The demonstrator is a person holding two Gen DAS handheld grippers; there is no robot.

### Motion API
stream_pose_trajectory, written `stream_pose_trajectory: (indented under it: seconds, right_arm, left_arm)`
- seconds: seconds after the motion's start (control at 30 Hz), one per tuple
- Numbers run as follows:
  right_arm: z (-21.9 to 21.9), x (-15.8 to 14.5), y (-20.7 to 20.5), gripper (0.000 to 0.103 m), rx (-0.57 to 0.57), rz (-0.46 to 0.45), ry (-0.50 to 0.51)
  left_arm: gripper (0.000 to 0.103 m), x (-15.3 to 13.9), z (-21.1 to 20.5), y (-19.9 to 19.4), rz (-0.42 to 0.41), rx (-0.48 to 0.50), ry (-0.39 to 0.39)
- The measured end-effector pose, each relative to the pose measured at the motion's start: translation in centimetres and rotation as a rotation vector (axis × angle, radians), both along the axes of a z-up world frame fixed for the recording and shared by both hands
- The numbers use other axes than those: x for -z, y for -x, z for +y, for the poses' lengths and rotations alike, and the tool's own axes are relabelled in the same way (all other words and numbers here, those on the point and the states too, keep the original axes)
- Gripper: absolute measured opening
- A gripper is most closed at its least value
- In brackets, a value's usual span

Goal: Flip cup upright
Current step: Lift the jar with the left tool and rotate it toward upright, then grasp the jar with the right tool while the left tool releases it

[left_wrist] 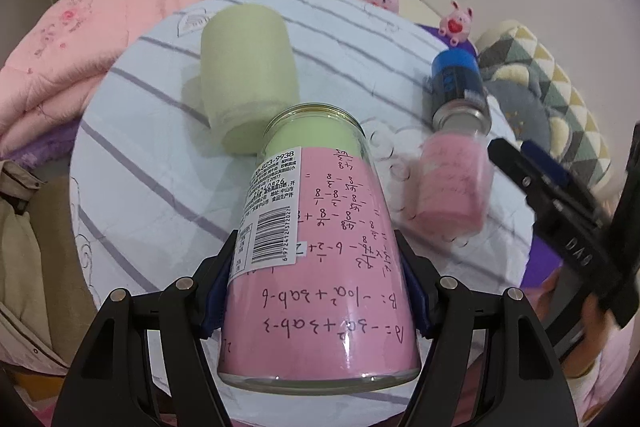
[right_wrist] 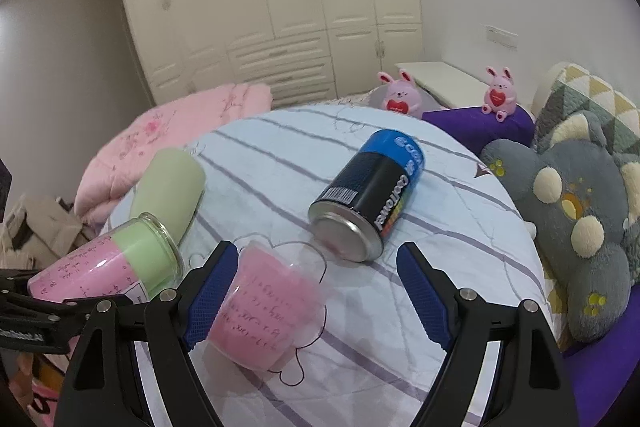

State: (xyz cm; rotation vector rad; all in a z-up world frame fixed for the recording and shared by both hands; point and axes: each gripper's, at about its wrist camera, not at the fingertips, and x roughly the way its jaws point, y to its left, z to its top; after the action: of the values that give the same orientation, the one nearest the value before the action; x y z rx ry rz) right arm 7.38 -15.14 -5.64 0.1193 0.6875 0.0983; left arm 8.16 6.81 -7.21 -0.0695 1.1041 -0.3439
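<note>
My left gripper (left_wrist: 318, 291) is shut on a glass jar cup (left_wrist: 316, 227) lined with pink and green paper; it is tilted, mouth pointing away from me. The jar also shows at the left of the right wrist view (right_wrist: 108, 267). A small clear cup with pink paper (right_wrist: 266, 307) lies on its side on the striped cloth, also in the left wrist view (left_wrist: 450, 183). My right gripper (right_wrist: 318, 291) is open, its left finger (right_wrist: 210, 291) close beside that cup. A green cup (left_wrist: 244, 75) lies on its side beyond the jar.
A blue and black can (right_wrist: 372, 195) lies on its side by the pink cup. The round table (right_wrist: 460, 227) has a striped cloth. A pink quilt (left_wrist: 80, 47) is at the left, a grey plush cushion (right_wrist: 580, 227) at the right, two pink toys (right_wrist: 400, 99) behind.
</note>
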Motion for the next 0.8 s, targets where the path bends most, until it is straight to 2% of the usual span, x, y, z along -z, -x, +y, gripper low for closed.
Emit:
stream_pose_trajectory:
  seconds: [0.23, 0.3, 0.37, 0.4, 0.6, 0.8]
  right_arm:
    - [2.0, -0.5, 0.4, 0.083, -0.022, 0.072, -0.004]
    - [2.9, -1.0, 0.4, 0.083, -0.033, 0.092, -0.003]
    - [3.8, -1.5, 0.5, 0.083, -0.045, 0.095, 0.005]
    - [4.5, -1.8, 0.4, 0.083, -0.05, 0.103, 0.016]
    - [7.8, -2.8, -0.6, 0.083, -0.089, 0.141, 0.041]
    - [10.9, -2.4, -1.9, 0.083, -0.133, 0.254, -0.011]
  left_arm:
    - [0.072, 2.2, 0.1, 0.2, 0.024, 0.045, 0.018]
    - [0.081, 2.3, 0.3, 0.4, 0.033, 0.056, 0.033]
    - [0.097, 2.0, 0.6, 0.6, 0.031, 0.06, 0.045]
    - [0.1, 1.7, 0.8, 0.8, 0.024, 0.06, 0.049]
    - [0.1, 0.7, 2.2, 2.1, -0.003, 0.056, 0.034]
    - [0.101, 0.2, 4.1, 3.1, -0.044, 0.063, 0.015]
